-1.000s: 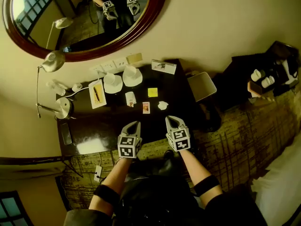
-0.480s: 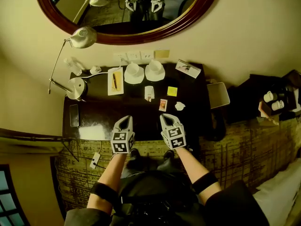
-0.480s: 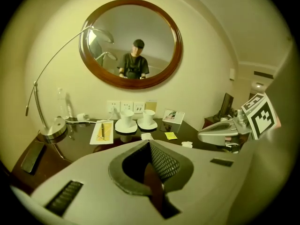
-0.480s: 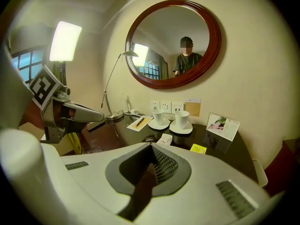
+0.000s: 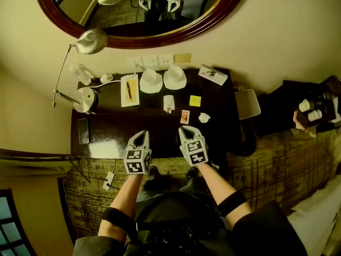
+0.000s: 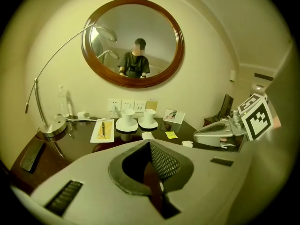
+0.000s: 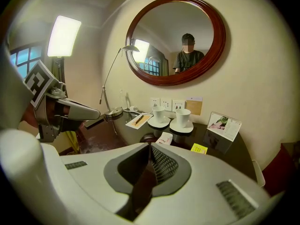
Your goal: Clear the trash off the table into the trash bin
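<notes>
Head view: four bits of trash on the table [image 5: 106, 135], none picked up yet.
Trash: packet [image 5: 185, 117], wad [image 5: 204, 118], note [image 5: 195, 101] and sachet [image 5: 169, 103], all on the table's right half and apart from each other.
Bin: probably the pale box [image 5: 248, 104] just off the table's right end.
Right gripper [image 5: 185, 130]: over the table's near edge, jaws closed to a slit, nothing in them.
Left gripper [image 5: 140, 135]: same edge, further toward the table's middle, jaws together, empty.
Key relation: the packet lies near and straight ahead of the right tips. Its long axis runs from near edge to far edge, roughly in line with that gripper. The wad is ahead and slightly right. The right hand is nearer to all the trash and to the bin.
View gaps: only the head view shows the packet and bin. The left gripper view shows the wad, note and sachet. The right gripper view shows only the sachet and note; its own body hides the rest.
Next need: my guess is the right jaws must open before closing on the packet.
</notes>
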